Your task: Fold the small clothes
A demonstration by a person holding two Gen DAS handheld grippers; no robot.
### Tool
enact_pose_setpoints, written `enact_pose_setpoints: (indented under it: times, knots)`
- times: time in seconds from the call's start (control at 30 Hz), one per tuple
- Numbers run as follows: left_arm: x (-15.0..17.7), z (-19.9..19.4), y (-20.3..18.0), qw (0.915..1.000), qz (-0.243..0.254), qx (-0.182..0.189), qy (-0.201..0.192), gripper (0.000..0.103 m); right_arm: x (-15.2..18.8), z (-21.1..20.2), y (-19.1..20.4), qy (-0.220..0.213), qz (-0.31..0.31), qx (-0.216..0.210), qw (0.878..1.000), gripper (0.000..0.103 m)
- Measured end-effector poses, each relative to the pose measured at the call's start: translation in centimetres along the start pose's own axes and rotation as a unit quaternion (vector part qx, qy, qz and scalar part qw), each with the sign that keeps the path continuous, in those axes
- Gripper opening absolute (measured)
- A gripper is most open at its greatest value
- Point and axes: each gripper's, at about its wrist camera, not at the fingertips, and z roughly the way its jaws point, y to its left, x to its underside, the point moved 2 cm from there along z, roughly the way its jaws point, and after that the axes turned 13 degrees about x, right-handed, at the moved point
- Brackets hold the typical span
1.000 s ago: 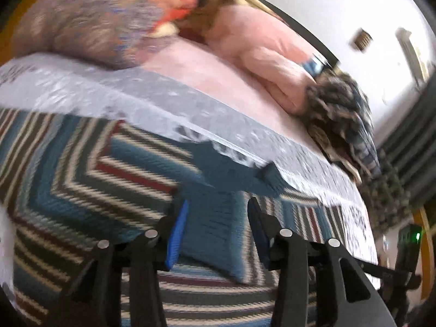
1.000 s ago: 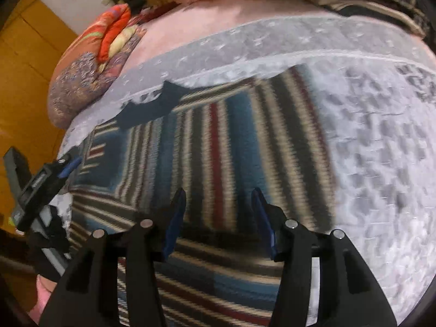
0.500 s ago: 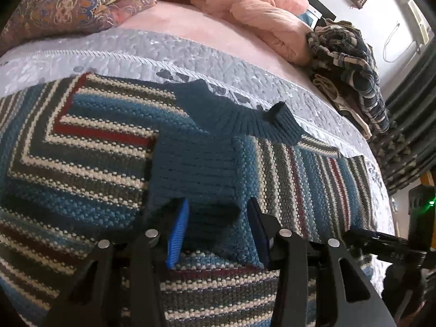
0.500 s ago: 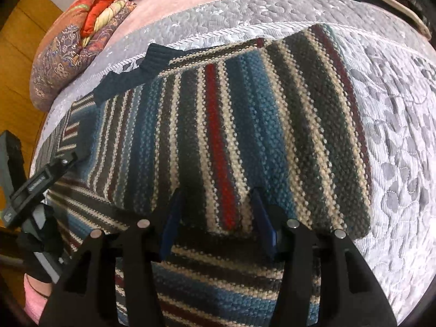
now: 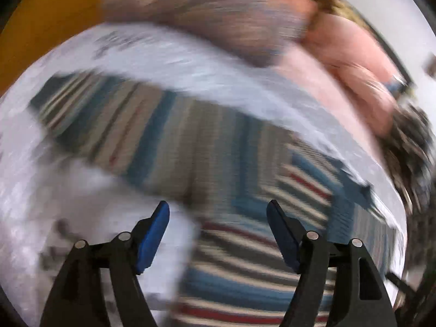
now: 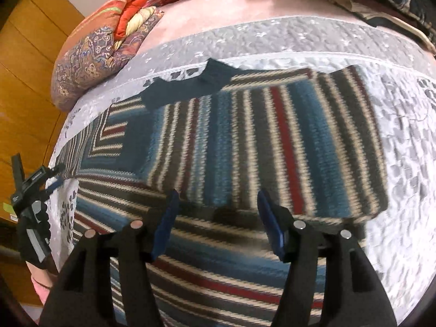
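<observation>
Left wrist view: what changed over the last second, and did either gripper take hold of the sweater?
The left gripper swung left: its view, now motion-blurred, looks at the striped sweater's left part and bare quilt instead of the collar. The right gripper drew back slightly, so more sweater shows. Neither gripped anything; both remain open and empty. The sweater stays spread flat on the quilt, one side folded over.

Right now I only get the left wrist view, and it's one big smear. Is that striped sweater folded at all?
Observer: Yes. In the right wrist view, one side of the striped sweater lies folded over its body.
Operator: Is the other claw holding it?
Observer: No, the right gripper is open over the cloth, with nothing between its fingers.
Operator: Where's the neck?
Observer: The dark collar lies at the far edge, toward the patterned quilt.
</observation>
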Motion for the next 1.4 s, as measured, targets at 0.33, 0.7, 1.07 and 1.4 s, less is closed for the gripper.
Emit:
enact_pose_setpoints:
  times: [0.33,0.7,1.07,1.4]
  knots:
    - [-3.0,-0.9,13.0,0.9828,-0.151,0.103,-0.028,0.074,-0.1,3.0,5.3,0.024,0.011,-0.013,1.000,0.061]
    - [-6.2,0.1,17.3,0.9501,-0.200,0.203,-0.126,0.071,-0.3,4.7,7.0,0.018,0.001,0.010,1.000,0.061]
    - [-6.4,-0.4,17.1,0.9336,-0.211,0.231,-0.174,0.013,0.0,3.8,5.3,0.015,0.014,0.015,1.000,0.060]
    - [-6.7,-3.3,9.3,0.9433,-0.101,0.254,-0.187,0.011,0.0,2.4,5.5,0.005,0.013,0.006,1.000,0.060]
